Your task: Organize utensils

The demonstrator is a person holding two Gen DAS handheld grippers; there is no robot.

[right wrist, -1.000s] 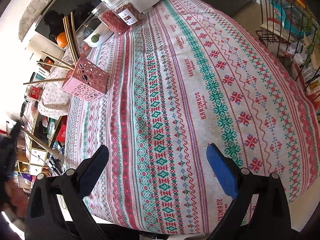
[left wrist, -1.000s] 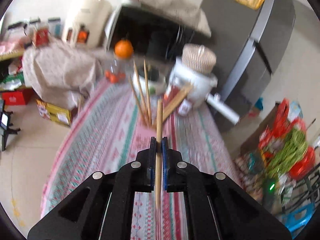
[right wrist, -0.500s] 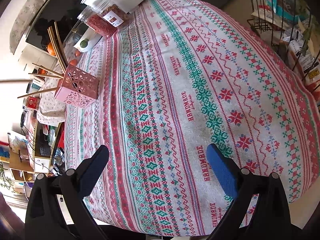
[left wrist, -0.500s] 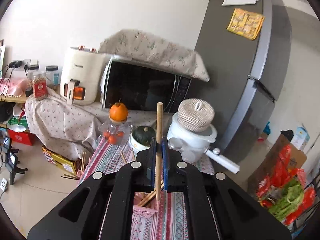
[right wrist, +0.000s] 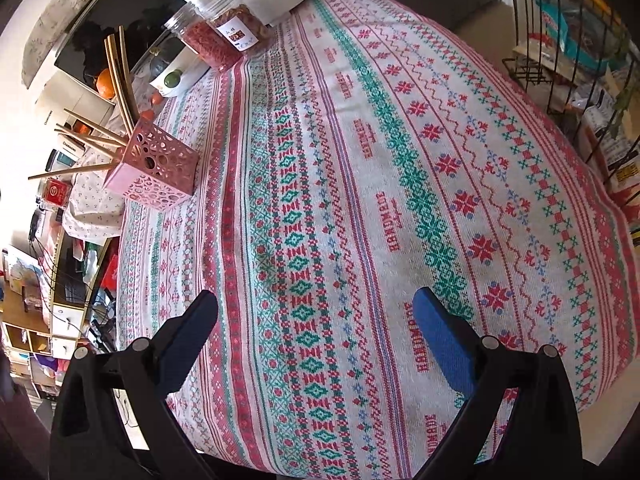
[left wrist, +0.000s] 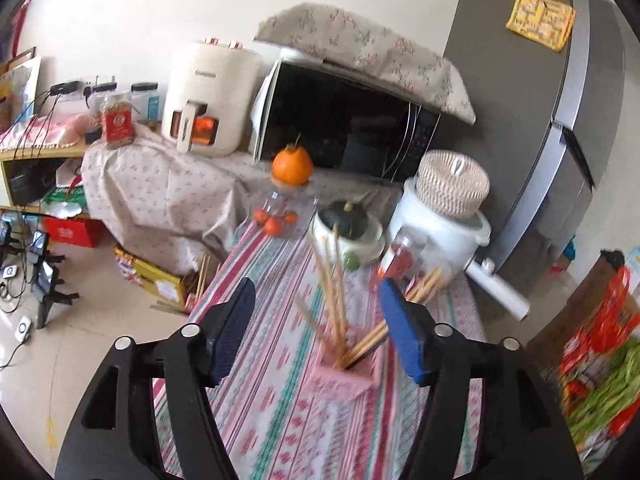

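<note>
A pink perforated holder (left wrist: 344,372) stands on the patterned tablecloth (left wrist: 280,408) with several wooden chopsticks (left wrist: 334,300) sticking out of it. My left gripper (left wrist: 318,330) is open and empty, just above and in front of the holder. In the right wrist view the same holder (right wrist: 158,174) with its chopsticks (right wrist: 120,80) stands at the far left of the table. My right gripper (right wrist: 320,340) is open and empty, low over the near part of the tablecloth (right wrist: 360,200).
At the table's far end stand a white rice cooker (left wrist: 440,224), a bowl with a dark squash (left wrist: 346,226), a jar with an orange on top (left wrist: 292,188) and two snack jars (right wrist: 224,36). A wire rack (right wrist: 568,40) stands on the right. A microwave (left wrist: 340,116) sits behind.
My left gripper was shut on a chopstick and has opened. The chopstick now stands in the pink holder. The right gripper has stayed open over the cloth.
</note>
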